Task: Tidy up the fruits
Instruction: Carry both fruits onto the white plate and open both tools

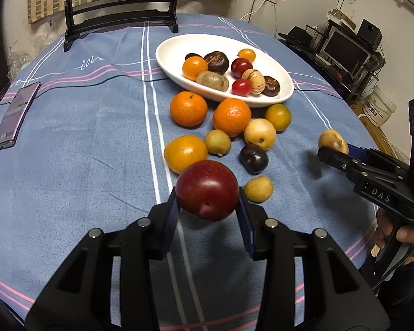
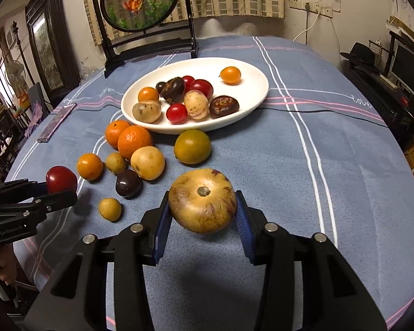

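My left gripper (image 1: 207, 207) is shut on a dark red plum (image 1: 207, 190), held above the blue cloth; the same plum (image 2: 61, 179) shows at the left of the right wrist view. My right gripper (image 2: 202, 215) is shut on a tan, purple-streaked melon-like fruit (image 2: 202, 201), which also appears at the right edge of the left wrist view (image 1: 333, 141). A white oval plate (image 1: 168, 55) at the table's back holds several small fruits. Between plate and grippers lie loose fruits: two oranges (image 1: 188, 108), a yellow-orange tomato (image 1: 185, 153), a dark plum (image 1: 254, 158), small tan fruits (image 1: 258, 189).
A phone (image 1: 15, 115) lies on the cloth at the left. A black-framed round screen stand (image 2: 149, 44) stands behind the plate. A greenish-yellow fruit (image 2: 192, 146) sits just in front of the plate (image 2: 259, 82). A black cable crosses the cloth to the right.
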### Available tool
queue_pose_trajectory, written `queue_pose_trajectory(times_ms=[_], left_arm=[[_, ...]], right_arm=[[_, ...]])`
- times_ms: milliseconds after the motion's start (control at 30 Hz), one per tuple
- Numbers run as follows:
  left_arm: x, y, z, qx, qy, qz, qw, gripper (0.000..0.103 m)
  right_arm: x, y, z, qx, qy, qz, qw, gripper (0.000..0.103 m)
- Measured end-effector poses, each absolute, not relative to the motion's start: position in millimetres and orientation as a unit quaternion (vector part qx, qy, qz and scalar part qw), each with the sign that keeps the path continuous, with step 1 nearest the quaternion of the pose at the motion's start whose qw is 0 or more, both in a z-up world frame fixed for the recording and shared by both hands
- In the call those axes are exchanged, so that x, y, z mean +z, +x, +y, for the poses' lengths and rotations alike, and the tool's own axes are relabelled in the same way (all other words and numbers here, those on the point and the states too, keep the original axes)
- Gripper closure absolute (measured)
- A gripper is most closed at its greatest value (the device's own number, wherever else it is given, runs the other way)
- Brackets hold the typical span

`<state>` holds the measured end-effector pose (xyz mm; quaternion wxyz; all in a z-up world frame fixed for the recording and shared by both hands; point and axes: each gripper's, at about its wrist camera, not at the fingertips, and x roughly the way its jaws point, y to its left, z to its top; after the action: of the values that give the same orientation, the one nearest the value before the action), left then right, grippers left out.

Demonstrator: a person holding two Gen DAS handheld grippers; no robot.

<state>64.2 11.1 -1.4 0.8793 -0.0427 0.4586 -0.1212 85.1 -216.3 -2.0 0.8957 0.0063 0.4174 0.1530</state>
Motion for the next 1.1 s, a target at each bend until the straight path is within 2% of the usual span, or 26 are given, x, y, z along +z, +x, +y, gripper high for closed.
queue_pose_trajectory(times_ms=[267, 600, 1100], left_arm=[[17.5, 84.3, -3.5, -0.135, -0.028, 0.446, 0.884, 0.063], [37.9, 151.9, -26.3, -0.13, -0.008, 0.438, 0.89, 0.062], [17.3, 253.5, -28.7, -0.096, -0.017, 0.462, 0.881, 0.062]], right_arm=[[12.3, 90.2, -216.0, 0.162, 0.013, 0.397, 0.903, 0.059], [33.5, 132.7, -203.9, 0.173, 0.009, 0.377, 0.91, 0.059], [14.0, 234.0, -189.9, 0.14, -0.002, 0.4, 0.906, 0.058]])
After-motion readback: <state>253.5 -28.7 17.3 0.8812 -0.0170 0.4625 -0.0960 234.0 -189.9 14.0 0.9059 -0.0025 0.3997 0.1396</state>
